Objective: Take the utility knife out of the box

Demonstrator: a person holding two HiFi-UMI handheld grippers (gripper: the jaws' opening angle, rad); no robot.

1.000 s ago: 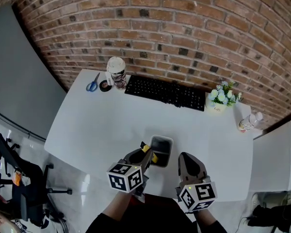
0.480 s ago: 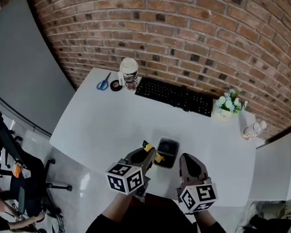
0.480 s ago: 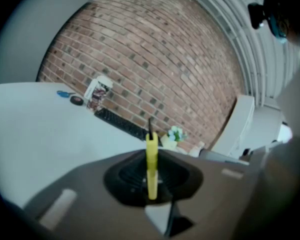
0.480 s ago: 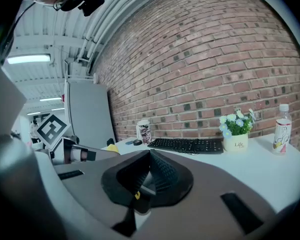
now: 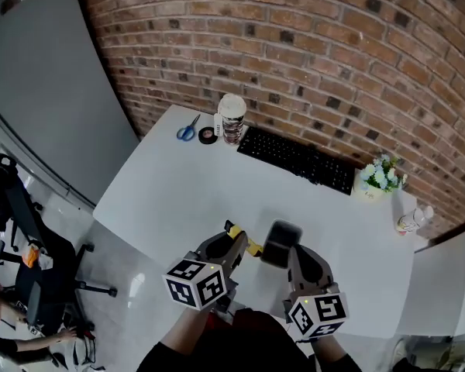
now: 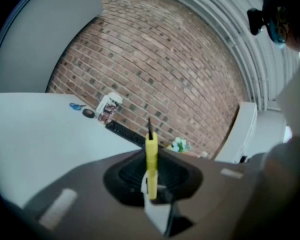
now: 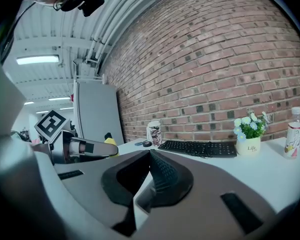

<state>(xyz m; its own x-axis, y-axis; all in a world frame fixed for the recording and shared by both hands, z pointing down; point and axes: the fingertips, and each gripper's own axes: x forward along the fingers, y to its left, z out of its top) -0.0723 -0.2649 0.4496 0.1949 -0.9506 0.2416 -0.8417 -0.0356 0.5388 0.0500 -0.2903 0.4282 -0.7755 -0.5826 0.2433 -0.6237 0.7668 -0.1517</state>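
My left gripper (image 5: 234, 243) is shut on a yellow utility knife (image 5: 245, 240), held above the white table (image 5: 178, 192) just left of the box. In the left gripper view the knife (image 6: 151, 159) stands edge-on between the pads, its black tip upward. The small dark box (image 5: 281, 242) lies right at the tips of my right gripper (image 5: 293, 249). In the right gripper view the right gripper (image 7: 150, 155) has its pads together and no box shows. Whether they pinch the box's wall I cannot tell. That view also catches the knife's yellow end (image 7: 110, 140) at the left.
A black keyboard (image 5: 298, 157), a patterned cup (image 5: 232, 118), blue scissors (image 5: 189, 128) and a tape roll (image 5: 208, 136) lie along the brick wall. A flower pot (image 5: 378, 180) and a bottle (image 5: 411, 221) stand at the right. An office chair (image 5: 31, 262) is left of the table.
My left gripper has risen with the knife, which now hangs free beside the box. The box now shows against the right gripper's tips instead of apart from them.
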